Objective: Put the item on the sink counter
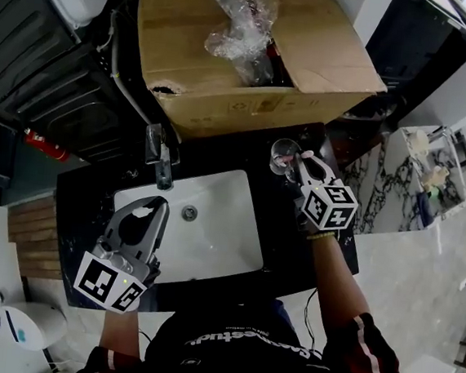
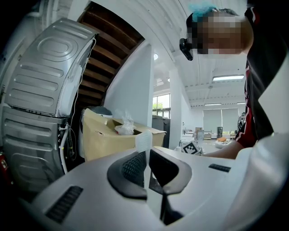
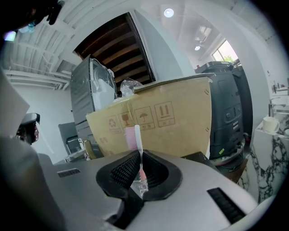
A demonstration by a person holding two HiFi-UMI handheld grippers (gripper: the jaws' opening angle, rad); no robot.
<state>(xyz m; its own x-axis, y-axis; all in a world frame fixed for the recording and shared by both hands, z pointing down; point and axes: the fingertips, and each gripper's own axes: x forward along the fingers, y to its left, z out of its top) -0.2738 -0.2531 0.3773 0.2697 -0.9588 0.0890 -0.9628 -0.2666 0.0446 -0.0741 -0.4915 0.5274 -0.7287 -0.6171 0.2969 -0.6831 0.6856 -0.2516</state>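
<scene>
Sink counter (image 1: 285, 237), right tool (image 1: 302, 159) outstretched, gripping glass (image 1: 283, 155)

Open cardboard box (image 1: 190, 38) at far side, crumpled clear plastic wrap (image 1: 239, 35) inside. Chrome faucet (image 1: 160, 157) just before box's left corner. Grey washing machine (image 2: 40, 103) left of box; red fire extinguisher (image 1: 44, 145) nearby. Marble-patterned stand (image 1: 397, 181) far right.

The cardboard box (image 1: 253, 60) is running off the top edge of the head view. Crinkly plastic wrap (image 1: 240, 28) is covering whatever is sitting inside it. The right tool (image 1: 300, 158) is hiding one side of the clear glass (image 1: 281, 154). The person's shirt (image 1: 234, 350) is covering the counter's (image 1: 292, 253) near edge.
</scene>
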